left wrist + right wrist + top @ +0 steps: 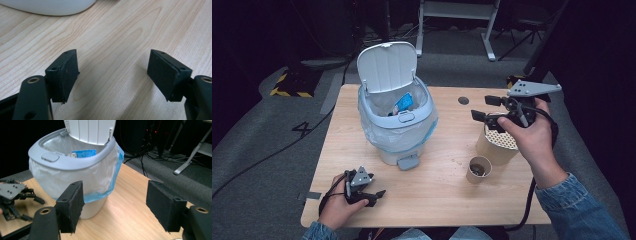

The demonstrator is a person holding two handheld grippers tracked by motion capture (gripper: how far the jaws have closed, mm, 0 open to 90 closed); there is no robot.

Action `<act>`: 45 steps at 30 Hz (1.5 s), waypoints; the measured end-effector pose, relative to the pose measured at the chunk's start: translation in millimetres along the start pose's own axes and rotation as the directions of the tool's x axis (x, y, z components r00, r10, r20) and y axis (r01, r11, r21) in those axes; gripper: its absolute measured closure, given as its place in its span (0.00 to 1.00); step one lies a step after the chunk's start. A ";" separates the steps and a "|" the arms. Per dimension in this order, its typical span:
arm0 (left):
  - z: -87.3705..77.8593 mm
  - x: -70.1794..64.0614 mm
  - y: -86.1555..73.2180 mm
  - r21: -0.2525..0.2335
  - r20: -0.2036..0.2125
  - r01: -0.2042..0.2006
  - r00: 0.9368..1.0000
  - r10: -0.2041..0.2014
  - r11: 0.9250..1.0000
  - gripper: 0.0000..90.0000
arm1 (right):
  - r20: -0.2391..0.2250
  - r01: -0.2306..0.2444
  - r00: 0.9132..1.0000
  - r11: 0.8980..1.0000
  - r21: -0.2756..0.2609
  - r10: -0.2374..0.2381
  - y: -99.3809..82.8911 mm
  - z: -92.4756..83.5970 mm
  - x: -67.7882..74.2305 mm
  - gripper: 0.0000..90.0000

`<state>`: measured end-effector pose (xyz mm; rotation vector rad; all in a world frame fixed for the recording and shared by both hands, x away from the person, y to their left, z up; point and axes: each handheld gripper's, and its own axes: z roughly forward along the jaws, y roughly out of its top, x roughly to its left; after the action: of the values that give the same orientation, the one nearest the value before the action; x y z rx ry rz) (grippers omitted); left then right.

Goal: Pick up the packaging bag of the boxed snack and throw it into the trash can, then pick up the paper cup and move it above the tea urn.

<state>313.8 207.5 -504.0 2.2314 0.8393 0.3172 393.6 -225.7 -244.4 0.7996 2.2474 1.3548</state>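
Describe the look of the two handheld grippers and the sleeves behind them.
Both grippers are black. The left gripper and right gripper each carry a grey three-cornered plate on top, drilled with small holes. The jaws end in flat rectangular black pads with a rough, matte face, on brackets with screw holes. A black cable trails from the right one. Both sleeves are blue denim.
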 end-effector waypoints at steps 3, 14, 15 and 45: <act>1.3 0.3 1.3 0.002 0.004 -0.003 1.000 0.003 1.000 0.27 | -0.004 0.001 1.000 1.000 0.009 -0.001 -13.9 -12.6 -0.1 0.33; 2.0 -0.3 1.8 0.002 0.003 0.000 1.000 0.000 1.000 0.26 | -0.011 0.005 1.000 0.999 0.035 -0.004 -55.0 -34.0 -1.0 0.30; 2.0 -0.3 1.8 0.002 0.003 0.000 1.000 0.000 1.000 0.26 | -0.013 0.005 1.000 0.999 0.037 -0.004 -60.7 -35.4 -1.0 0.29; 1.4 -0.8 1.3 0.002 0.002 -0.002 1.000 0.002 1.000 0.26 | -0.021 -0.094 0.995 0.993 0.078 0.095 -212.7 -9.0 6.0 0.18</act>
<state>314.4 205.6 -504.1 2.2343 0.8374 0.3153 326.8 -306.1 -430.0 0.9314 2.3199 1.3332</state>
